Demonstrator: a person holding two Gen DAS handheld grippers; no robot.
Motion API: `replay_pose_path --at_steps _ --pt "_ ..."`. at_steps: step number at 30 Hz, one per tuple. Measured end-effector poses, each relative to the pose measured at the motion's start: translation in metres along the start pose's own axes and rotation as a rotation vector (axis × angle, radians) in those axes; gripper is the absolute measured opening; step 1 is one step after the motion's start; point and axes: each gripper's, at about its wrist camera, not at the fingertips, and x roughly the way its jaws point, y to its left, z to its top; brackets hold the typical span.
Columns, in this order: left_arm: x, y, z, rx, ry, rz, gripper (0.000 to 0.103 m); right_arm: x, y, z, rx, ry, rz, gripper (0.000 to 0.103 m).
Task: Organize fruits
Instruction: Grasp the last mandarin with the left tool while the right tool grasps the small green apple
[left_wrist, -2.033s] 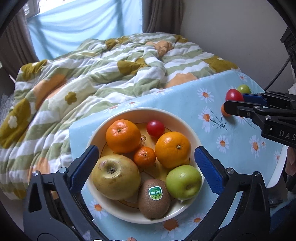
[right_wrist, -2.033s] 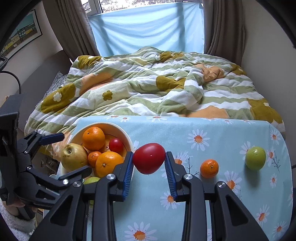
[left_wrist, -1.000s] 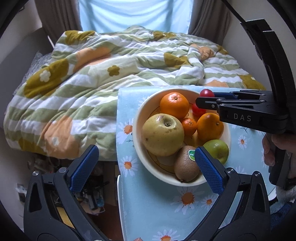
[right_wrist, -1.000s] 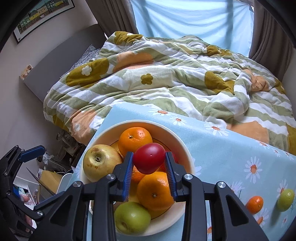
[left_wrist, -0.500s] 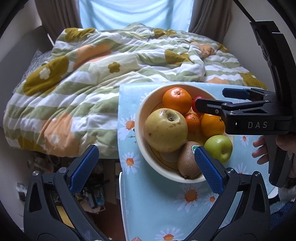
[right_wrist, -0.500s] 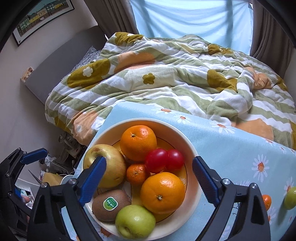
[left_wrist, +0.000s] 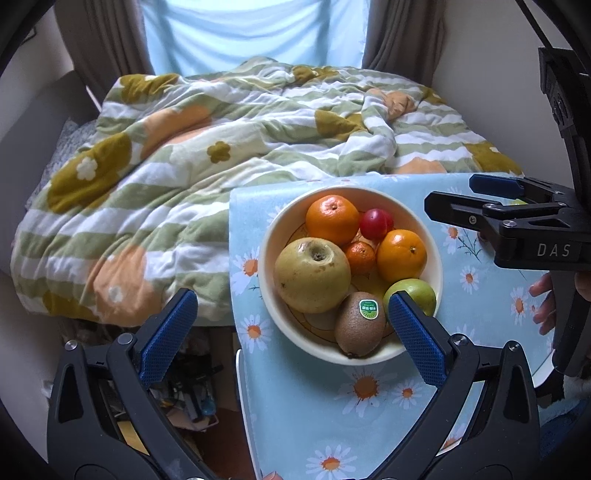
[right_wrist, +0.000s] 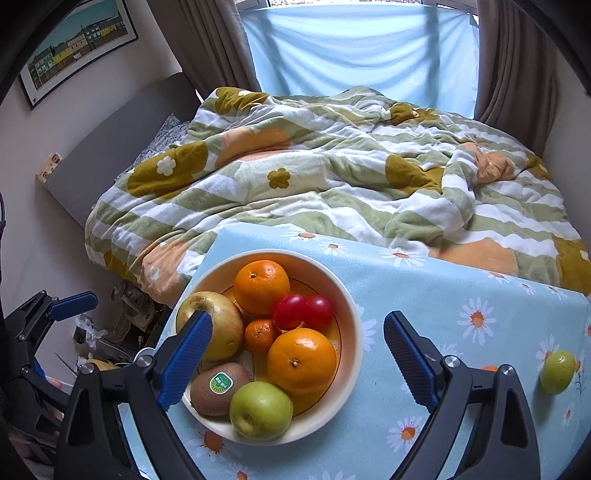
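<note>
A cream bowl (right_wrist: 351, 306) (left_wrist: 266, 229) on the daisy tablecloth holds two oranges, a mandarin, a yellow pear (left_wrist: 312, 275), a kiwi (left_wrist: 358, 325), a green apple (right_wrist: 260, 410) and two red fruits (right_wrist: 290, 312) side by side. My right gripper (right_wrist: 297, 354) is open and empty, above the bowl's near side. My left gripper (left_wrist: 291, 332) is open and empty at the table's left edge, near the bowl. A green lime (right_wrist: 557, 371) and a mandarin (right_wrist: 490, 368), mostly hidden behind my right finger, lie on the cloth to the right.
The light blue tablecloth (right_wrist: 461, 291) covers a small table against a bed with a green striped duvet (right_wrist: 332, 177). The table's left edge drops to a cluttered floor (left_wrist: 192, 398). The right gripper's body (left_wrist: 517, 221) shows at the right of the left wrist view.
My right gripper opened and released the red fruit into the bowl next to the other red one, then drew back to the right. My left gripper stayed open.
</note>
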Motion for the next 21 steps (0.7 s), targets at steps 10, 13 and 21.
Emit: replay_pose_path --at_steps 10,13,21 --pt "-0.019 -0.056 0.023 0.026 -0.048 0.031 0.103 -0.067 -0.064 -0.009 0.078 -0.067 -0.083 0.093" --pt "-0.017 -0.082 0.03 0.017 -0.053 0.043 0.103 -0.082 -0.093 -0.014 0.088 -0.067 -0.094 0.093" --pt "0.006 -0.159 0.046 0.016 -0.041 0.041 0.103 -0.102 -0.173 -0.034 0.1 -0.032 -0.123 0.093"
